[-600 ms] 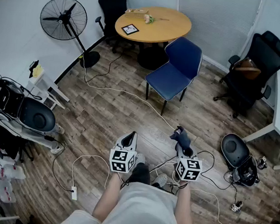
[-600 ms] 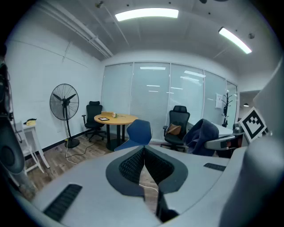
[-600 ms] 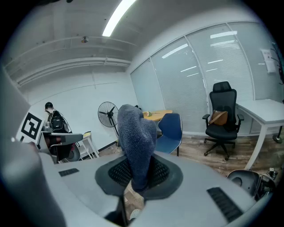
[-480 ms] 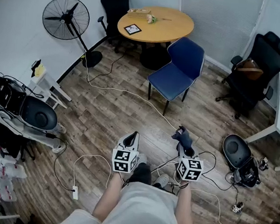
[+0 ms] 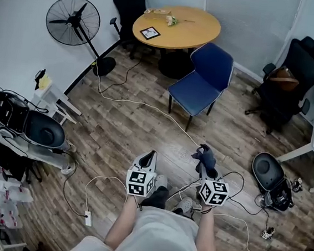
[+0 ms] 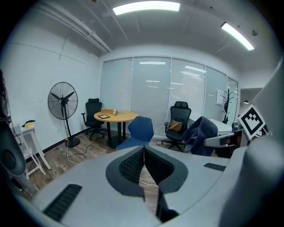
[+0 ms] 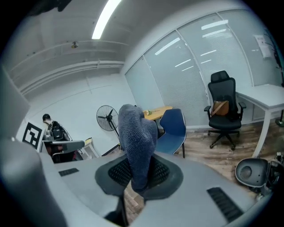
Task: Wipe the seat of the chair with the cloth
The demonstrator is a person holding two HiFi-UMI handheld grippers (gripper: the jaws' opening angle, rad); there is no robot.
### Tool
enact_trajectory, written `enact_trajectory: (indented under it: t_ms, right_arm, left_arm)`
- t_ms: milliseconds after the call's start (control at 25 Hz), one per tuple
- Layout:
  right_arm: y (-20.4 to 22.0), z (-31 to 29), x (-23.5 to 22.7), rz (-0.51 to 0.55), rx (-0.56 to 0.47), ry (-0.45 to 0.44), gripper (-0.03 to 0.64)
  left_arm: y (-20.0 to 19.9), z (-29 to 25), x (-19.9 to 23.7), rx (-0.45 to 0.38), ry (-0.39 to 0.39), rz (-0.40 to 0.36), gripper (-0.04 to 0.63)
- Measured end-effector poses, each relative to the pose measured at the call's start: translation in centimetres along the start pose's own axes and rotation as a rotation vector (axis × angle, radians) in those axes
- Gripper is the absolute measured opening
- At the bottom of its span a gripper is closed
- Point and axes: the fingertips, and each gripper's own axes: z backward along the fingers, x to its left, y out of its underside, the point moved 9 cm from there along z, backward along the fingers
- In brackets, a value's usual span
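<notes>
In the head view, the blue chair (image 5: 197, 83) stands just beside the round wooden table (image 5: 177, 25). Its seat is bare and faces the person. Both grippers are held low and well short of the chair. A white cable (image 5: 148, 107) snakes across the plank floor between the person and the chair, which is worth stepping over. A black office chair (image 5: 288, 74) stands well off to the blue chair's right, so the near side of the seat is the open way in.

In the left gripper view, the left gripper (image 6: 143, 153) has its jaws pressed together with nothing between them. The chair lies straight ahead past the tips.

In the right gripper view, the right gripper (image 7: 138, 173) is clenched on a dark blue-grey cloth (image 7: 136, 133). The cloth is pinched at its lower end and bunches upward above the jaws, with the chair beyond it. The cloth looks soft, light and floppy. It should drape flat under pressure, and the present hold near one end seems enough. The seat's rim and backrest probably limit the strokes.
</notes>
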Motion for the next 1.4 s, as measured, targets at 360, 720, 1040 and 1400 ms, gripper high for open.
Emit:
enact_trajectory:
  t_ms: [360, 720, 1040, 1400]
  right_arm:
    - [-2.4, -5.5, 1.3, -0.038, -0.019, 0.061, 0.060]
    - [-3.9, -11.0, 3.9, -0.042, -0.009, 0.148, 0.060]
    - [-3.9, -15.0, 5.0, -0.048, 0.008, 0.170, 0.060]
    - [-6.1, -22.1, 3.6, -0.091, -0.011, 0.178, 0.060]
  left_arm:
    - [-3.0, -4.7, 5.6, -0.010, -0.023, -0.064, 0.028]
    - [-5.1, -7.3, 12.0, -0.093, -0.038, -0.073, 0.028]
    - [-4.2, -8.1, 17.3, -0.082, -0.052, 0.013, 0.028]
    - [-7.5, -13.3, 22.0, -0.100, -0.086, 0.007, 0.028]
